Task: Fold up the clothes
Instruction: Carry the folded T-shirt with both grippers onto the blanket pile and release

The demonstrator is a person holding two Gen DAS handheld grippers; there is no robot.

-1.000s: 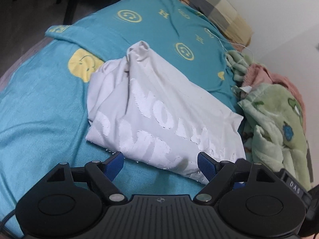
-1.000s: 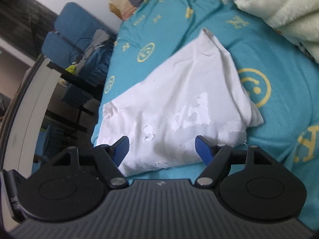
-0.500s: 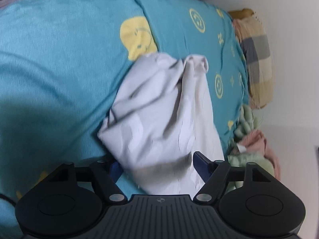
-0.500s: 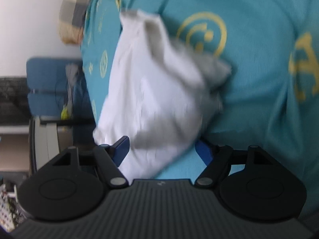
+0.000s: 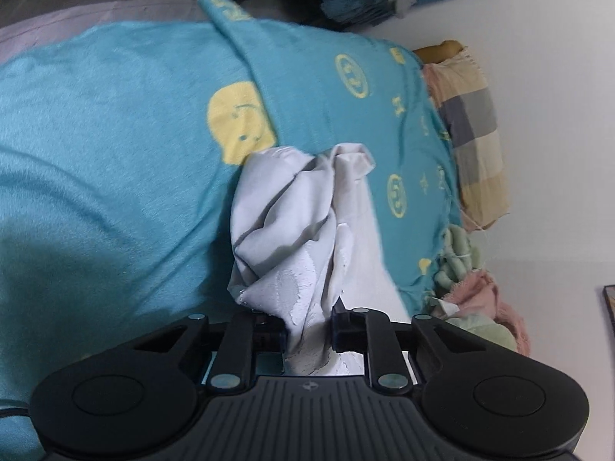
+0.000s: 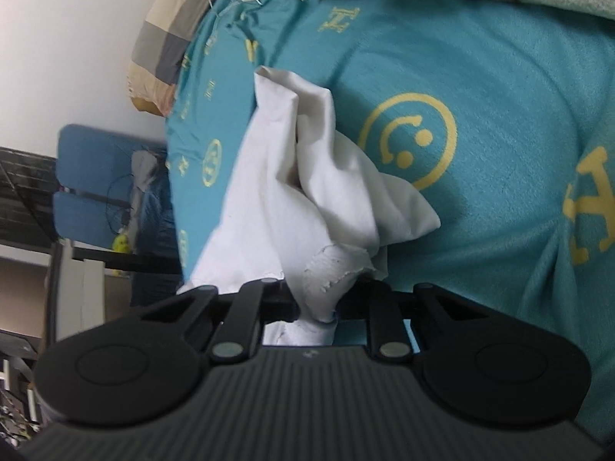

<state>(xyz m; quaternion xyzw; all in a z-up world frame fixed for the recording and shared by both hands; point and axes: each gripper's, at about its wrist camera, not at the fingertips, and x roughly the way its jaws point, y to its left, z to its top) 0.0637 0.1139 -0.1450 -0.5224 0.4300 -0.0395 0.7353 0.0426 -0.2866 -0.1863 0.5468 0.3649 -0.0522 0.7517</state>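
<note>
- Now the left gripper (image 5: 309, 326) is closing, its jaws pinching a bunched edge of the white shirt (image 5: 292, 223).
- The right gripper (image 6: 317, 303) is closing too, clamped on another edge of the shirt (image 6: 307, 176).
- The shirt lies crumpled on the teal blanket (image 5: 115, 134), near a checked pillow (image 5: 472, 130).

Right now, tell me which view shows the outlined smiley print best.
The right wrist view: the outlined smiley sits whole beside the white shirt. The left wrist view shows only a solid yellow smiley, part hidden by a blanket fold.
</note>
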